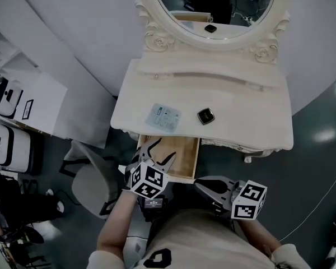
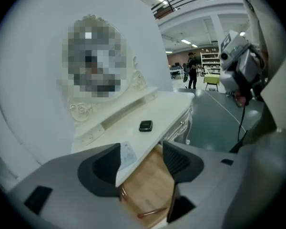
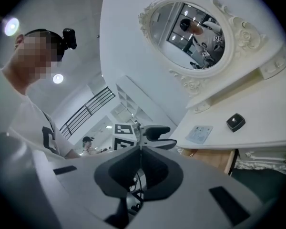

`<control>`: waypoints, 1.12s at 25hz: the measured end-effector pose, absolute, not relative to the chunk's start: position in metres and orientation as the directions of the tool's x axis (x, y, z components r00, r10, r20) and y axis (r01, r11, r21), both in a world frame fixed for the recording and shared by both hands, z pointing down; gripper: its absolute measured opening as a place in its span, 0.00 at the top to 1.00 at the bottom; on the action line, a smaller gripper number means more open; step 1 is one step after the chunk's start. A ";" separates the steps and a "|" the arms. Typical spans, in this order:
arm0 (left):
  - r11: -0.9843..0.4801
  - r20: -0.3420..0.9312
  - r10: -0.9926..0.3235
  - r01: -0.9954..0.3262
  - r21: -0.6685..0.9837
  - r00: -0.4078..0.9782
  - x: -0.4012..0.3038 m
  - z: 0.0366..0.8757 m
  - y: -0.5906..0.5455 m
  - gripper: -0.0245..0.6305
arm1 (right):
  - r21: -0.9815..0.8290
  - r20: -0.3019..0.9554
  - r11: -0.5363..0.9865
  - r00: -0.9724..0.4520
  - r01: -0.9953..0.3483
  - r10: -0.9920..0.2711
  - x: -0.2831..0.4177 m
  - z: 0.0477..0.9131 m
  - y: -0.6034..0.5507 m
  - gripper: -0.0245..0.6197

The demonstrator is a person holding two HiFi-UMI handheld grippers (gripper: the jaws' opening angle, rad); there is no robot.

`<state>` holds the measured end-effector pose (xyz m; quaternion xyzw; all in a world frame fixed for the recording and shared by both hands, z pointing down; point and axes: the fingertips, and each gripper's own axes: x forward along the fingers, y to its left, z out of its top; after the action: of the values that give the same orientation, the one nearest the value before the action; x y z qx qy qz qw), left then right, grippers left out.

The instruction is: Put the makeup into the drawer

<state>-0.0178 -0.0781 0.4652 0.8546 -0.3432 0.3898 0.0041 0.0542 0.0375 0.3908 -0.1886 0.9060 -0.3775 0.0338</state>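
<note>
Left gripper [image 1: 158, 153] has its jaws wide and empty over the open drawer [image 1: 182, 156]; right gripper [image 1: 200, 184] is closed on nothing. Black compact [image 1: 206, 116] sits on the tabletop [image 1: 252, 122] beyond: rigid, probably light, glossy, so pinch across its side edges. Blue sachet [image 1: 163, 117] beside it: thin, floppy, take an edge.

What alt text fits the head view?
From above: a white vanity with its wooden drawer open. The open left gripper hangs over the drawer, the shut right gripper beside it. A black compact and a pale packet lie on top.
</note>
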 end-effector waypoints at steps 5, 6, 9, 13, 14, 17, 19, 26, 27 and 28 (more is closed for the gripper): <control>-0.819 0.748 -0.526 -0.479 -0.316 0.405 -0.030 0.522 -0.116 0.47 | -0.687 0.154 0.612 -0.901 -0.393 -0.406 0.035 0.399 0.029 0.92; -0.829 0.763 -0.515 -0.453 -0.327 0.391 -0.031 0.534 -0.122 0.47 | -0.680 0.167 0.614 -0.900 -0.401 -0.403 0.028 0.401 0.029 0.92; -0.851 0.798 -0.497 -0.370 -0.372 0.342 -0.034 0.565 -0.140 0.46 | -0.681 0.185 0.608 -0.898 -0.409 -0.399 0.013 0.403 0.026 0.92; -0.865 0.817 -0.493 -0.269 -0.424 0.299 -0.029 0.597 -0.155 0.46 | -0.693 0.193 0.601 -0.906 -0.398 -0.377 -0.003 0.408 0.026 0.92; -0.870 0.825 -0.488 -0.241 -0.431 0.286 -0.028 0.605 -0.157 0.46 | -0.694 0.196 0.600 -0.907 -0.397 -0.373 -0.005 0.409 0.026 0.92; -0.871 0.839 -0.490 -0.164 -0.463 0.238 -0.026 0.626 -0.164 0.46 | -0.699 0.207 0.588 -0.902 -0.408 -0.380 -0.005 0.412 0.027 0.92; -0.867 0.841 -0.498 -0.131 -0.480 0.211 -0.025 0.636 -0.168 0.46 | -0.704 0.207 0.578 -0.898 -0.413 -0.389 -0.002 0.413 0.026 0.92; -0.854 0.837 -0.520 -0.121 -0.506 0.172 -0.026 0.651 -0.174 0.47 | -0.730 0.198 0.543 -0.888 -0.416 -0.415 0.012 0.419 0.027 0.92; -0.851 0.833 -0.526 -0.123 -0.511 0.174 -0.026 0.650 -0.174 0.47 | -0.731 0.191 0.545 -0.890 -0.411 -0.415 0.013 0.418 0.027 0.92; -0.846 0.827 -0.534 -0.126 -0.519 0.176 -0.027 0.649 -0.174 0.49 | -0.730 0.184 0.550 -0.892 -0.405 -0.412 0.013 0.417 0.027 0.92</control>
<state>-0.0270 -0.1739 0.6495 0.7481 -0.2206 0.6027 -0.1689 0.0134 0.0268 0.4167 -0.2321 0.8804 -0.4136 0.0047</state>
